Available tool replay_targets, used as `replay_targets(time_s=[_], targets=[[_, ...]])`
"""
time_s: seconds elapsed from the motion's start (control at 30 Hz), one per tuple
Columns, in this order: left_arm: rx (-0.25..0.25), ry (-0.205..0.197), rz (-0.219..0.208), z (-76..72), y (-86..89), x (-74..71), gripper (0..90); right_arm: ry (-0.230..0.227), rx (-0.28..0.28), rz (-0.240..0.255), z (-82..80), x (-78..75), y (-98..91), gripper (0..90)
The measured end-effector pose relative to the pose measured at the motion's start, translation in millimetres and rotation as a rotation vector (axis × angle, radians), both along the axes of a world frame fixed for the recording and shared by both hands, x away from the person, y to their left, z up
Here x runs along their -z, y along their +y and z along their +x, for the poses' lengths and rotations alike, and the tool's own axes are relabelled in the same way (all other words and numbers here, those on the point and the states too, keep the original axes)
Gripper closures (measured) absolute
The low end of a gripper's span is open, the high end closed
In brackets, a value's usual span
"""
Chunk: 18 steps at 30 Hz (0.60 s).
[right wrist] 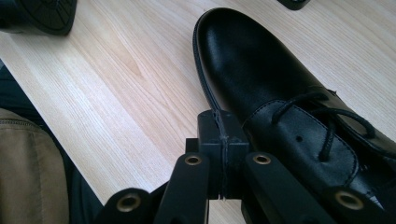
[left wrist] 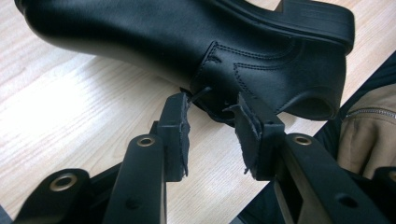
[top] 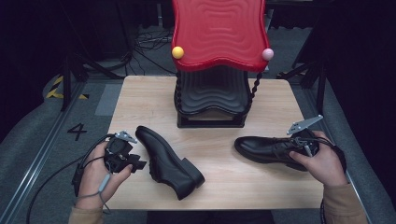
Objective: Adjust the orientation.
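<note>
Meanwhile, the left gripper (left wrist: 212, 123) gapes just before the tipped shoe (left wrist: 187, 42), and the right gripper (right wrist: 223, 135), clamped together, touches the upright shoe (right wrist: 261, 79).

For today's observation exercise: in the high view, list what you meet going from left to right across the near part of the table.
Left gripper → shoe lying on its side → upright laced shoe → right gripper, held in the person's right hand.

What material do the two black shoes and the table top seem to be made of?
Left shoe and right shoe: probably smooth leather or imitation, semi-gloss; soft highlights and stitched seams show. Table top: light wood or wood-look laminate, matte, with visible grain lines.
</note>
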State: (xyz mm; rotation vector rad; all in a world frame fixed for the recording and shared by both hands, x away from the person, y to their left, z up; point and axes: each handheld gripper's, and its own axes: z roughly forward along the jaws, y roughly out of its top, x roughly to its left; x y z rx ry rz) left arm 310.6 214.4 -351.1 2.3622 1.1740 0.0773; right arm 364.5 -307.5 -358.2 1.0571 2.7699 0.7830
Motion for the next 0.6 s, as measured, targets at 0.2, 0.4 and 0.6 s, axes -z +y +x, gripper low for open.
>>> replay_targets(time_s=[0.2,0.4,0.6], targets=[[0.005,0.002,0.01,-1.1,-3.7,-1.4,66.5,0.006,-0.014,-0.005,-0.9,1.9,5.2,89.8],[0.009,0.002,0.004,-2.6,-2.7,-2.4,66.1,0.008,-0.036,0.004,0.5,3.9,13.6,90.0],[0.01,0.006,-0.001,-5.3,-1.2,-1.1,66.1,0.002,-0.097,0.029,-0.4,3.0,35.5,90.0]])
